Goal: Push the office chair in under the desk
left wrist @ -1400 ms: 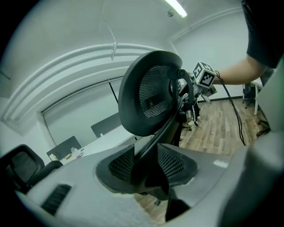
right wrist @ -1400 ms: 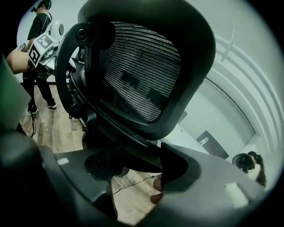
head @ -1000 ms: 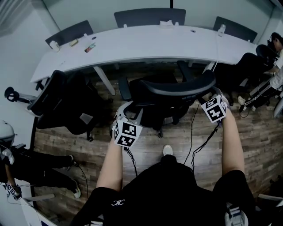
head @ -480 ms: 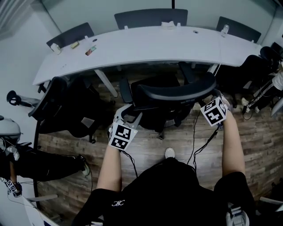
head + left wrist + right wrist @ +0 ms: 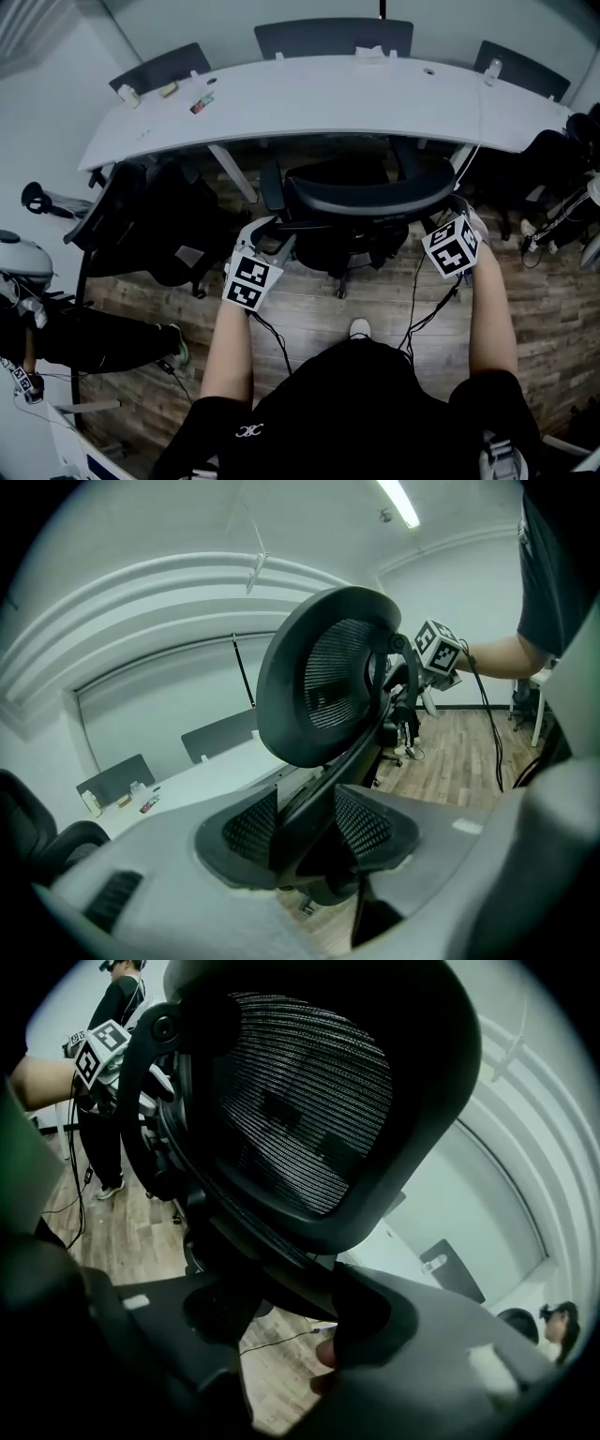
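Note:
The black mesh office chair [image 5: 366,199] stands with its seat partly under the curved white desk [image 5: 328,94], its backrest facing me. My left gripper [image 5: 265,239] is at the backrest's left side. In the left gripper view its jaws [image 5: 305,832] are shut on the chair's back frame [image 5: 323,686]. My right gripper [image 5: 448,214] is at the backrest's right end. Its jaws [image 5: 281,1302] are closing with the chair's frame [image 5: 300,1101] between them, and I see no firm press of the pads.
A second black chair [image 5: 141,216] stands at the left by the desk's end. Several chairs [image 5: 333,36] line the far side. Small items [image 5: 202,101] and a bottle [image 5: 492,70] lie on the desk. Cables [image 5: 417,300] trail over the wood floor. A person [image 5: 56,328] sits at the left.
Both grippers stay at the chair's backrest. The left gripper's marker cube has slid a little to the left, and the whole view has shifted slightly.

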### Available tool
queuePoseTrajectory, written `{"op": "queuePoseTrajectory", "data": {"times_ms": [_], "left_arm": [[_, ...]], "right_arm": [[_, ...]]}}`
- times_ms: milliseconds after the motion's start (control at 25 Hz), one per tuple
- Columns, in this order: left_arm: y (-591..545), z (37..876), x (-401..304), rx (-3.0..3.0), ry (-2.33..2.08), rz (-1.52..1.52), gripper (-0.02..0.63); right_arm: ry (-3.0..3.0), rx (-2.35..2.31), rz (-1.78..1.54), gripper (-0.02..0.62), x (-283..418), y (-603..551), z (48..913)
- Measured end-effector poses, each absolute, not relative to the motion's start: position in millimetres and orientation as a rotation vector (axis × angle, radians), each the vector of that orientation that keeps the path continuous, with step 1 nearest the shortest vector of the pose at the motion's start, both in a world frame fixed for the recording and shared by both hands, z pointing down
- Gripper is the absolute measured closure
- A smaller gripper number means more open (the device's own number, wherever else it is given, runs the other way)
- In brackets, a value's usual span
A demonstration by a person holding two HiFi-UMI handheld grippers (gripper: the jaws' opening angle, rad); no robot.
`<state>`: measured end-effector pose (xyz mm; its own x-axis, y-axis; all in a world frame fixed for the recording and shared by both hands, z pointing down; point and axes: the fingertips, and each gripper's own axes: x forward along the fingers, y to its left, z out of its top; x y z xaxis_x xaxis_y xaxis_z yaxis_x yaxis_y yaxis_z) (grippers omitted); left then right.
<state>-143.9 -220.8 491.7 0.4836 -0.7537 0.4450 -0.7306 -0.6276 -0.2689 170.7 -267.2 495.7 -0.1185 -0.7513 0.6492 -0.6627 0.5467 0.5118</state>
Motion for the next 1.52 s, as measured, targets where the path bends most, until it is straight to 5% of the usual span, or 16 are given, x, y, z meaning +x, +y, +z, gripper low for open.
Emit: {"op": "queuePoseTrajectory", "data": {"times_ms": [1520], "left_arm": [[-504,488,-186,-2.525,1.558,-0.871,0.428]], "right_arm": [[-1.839,0.980,-0.241,0.399,146,-478,489]]}}
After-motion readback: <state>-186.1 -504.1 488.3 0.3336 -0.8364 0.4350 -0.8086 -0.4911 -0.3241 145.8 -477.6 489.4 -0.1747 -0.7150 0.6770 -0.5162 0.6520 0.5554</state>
